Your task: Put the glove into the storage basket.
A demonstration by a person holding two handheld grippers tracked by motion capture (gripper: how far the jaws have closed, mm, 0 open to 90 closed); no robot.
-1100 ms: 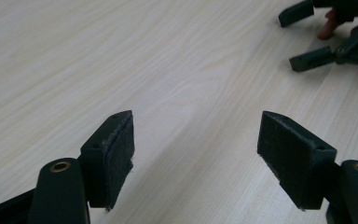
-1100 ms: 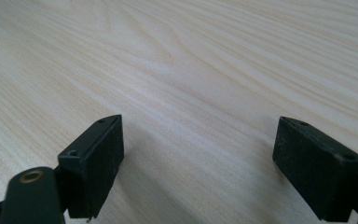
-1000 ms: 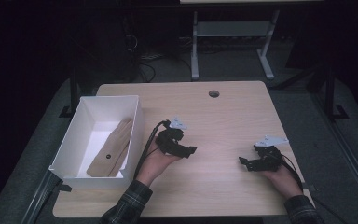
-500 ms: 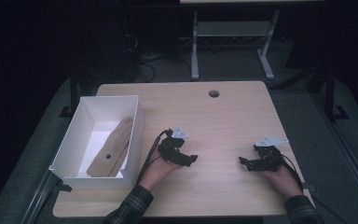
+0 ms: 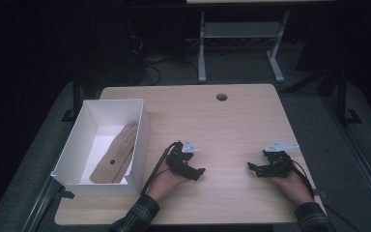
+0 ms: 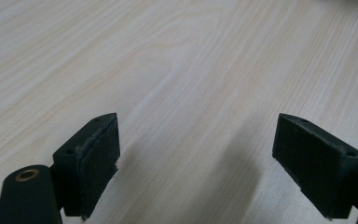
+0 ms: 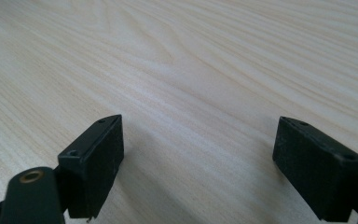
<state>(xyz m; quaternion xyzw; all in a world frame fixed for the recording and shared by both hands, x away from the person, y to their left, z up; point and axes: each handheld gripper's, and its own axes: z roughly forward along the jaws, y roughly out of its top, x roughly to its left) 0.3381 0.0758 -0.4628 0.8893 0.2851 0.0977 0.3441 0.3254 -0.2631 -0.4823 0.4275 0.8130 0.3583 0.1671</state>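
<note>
Glove: a tan glove [image 5: 115, 156] lies flat inside the white box [image 5: 99, 185]. It reaches from the near wall toward the far end, by the box's right side. Nothing touches it.

Box: it sits on the left part of the desk [image 5: 232, 121], just beside the left hand.

Left gripper [image 5: 196, 172]: it rests low on the desk, right of the box. A second ago it was up nearer the box's right wall; now it has come down and back toward the person.

Left jaws: they have just been opening, and now they stand wide apart. In the left gripper view there is only bare wood between the two black pads [image 6: 95, 161]. They hold nothing.

Right gripper [image 5: 252, 167]: it sits on the right part of the desk, well apart from the box. It is in the same spot as a second ago.

Right jaws: wide apart too, with only bare wood between them in the right gripper view. They hold nothing.

What this means: the glove is in the box and both hands are free and resting. To me the putting-away looks done.

What could be next: maybe nothing, as I see no other loose thing on the desk.
</note>
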